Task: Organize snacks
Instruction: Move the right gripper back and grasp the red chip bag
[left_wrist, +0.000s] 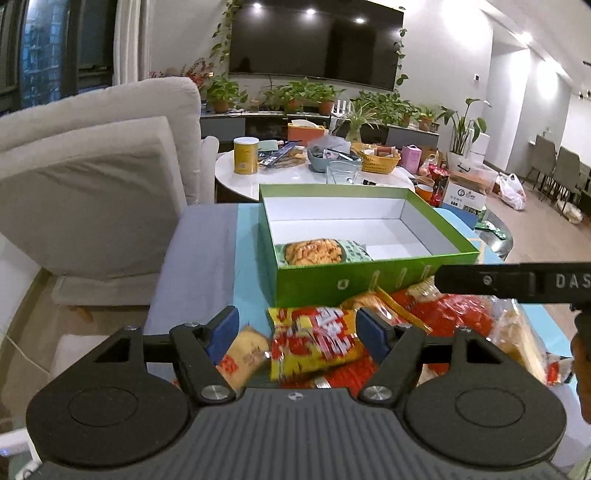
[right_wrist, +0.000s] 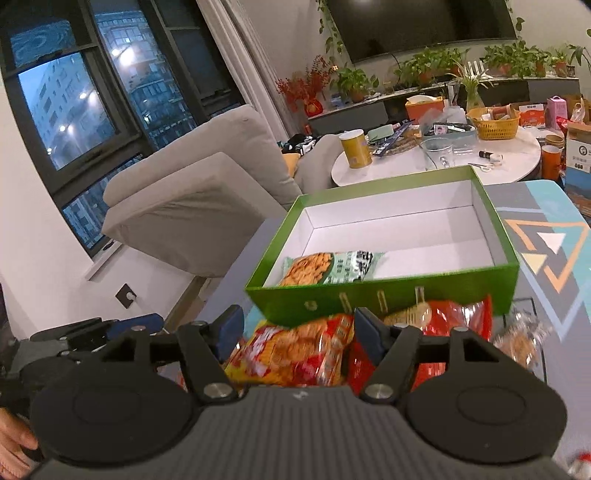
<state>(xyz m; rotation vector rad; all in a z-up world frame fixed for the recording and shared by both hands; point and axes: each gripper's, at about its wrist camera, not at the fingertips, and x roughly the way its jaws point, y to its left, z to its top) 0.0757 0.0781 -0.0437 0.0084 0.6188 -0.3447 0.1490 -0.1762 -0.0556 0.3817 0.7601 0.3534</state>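
Observation:
A green box (left_wrist: 362, 282) with a white inside stands open on the table; it also shows in the right wrist view (right_wrist: 384, 295). One green-and-orange snack bag (left_wrist: 317, 251) lies in its near left corner, also seen in the right wrist view (right_wrist: 325, 267). A pile of red and yellow snack bags (left_wrist: 424, 310) lies in front of the box. My left gripper (left_wrist: 297, 326) is open over a yellow-red bag (left_wrist: 314, 339). My right gripper (right_wrist: 295, 328) is open over an orange-red bag (right_wrist: 291, 350).
A grey sofa (left_wrist: 92, 177) stands to the left. A white round table (left_wrist: 295, 177) behind the box carries a yellow can (left_wrist: 245, 155), a woven basket (left_wrist: 380, 160) and clutter. The table cover is blue with a patterned mat (right_wrist: 546, 251).

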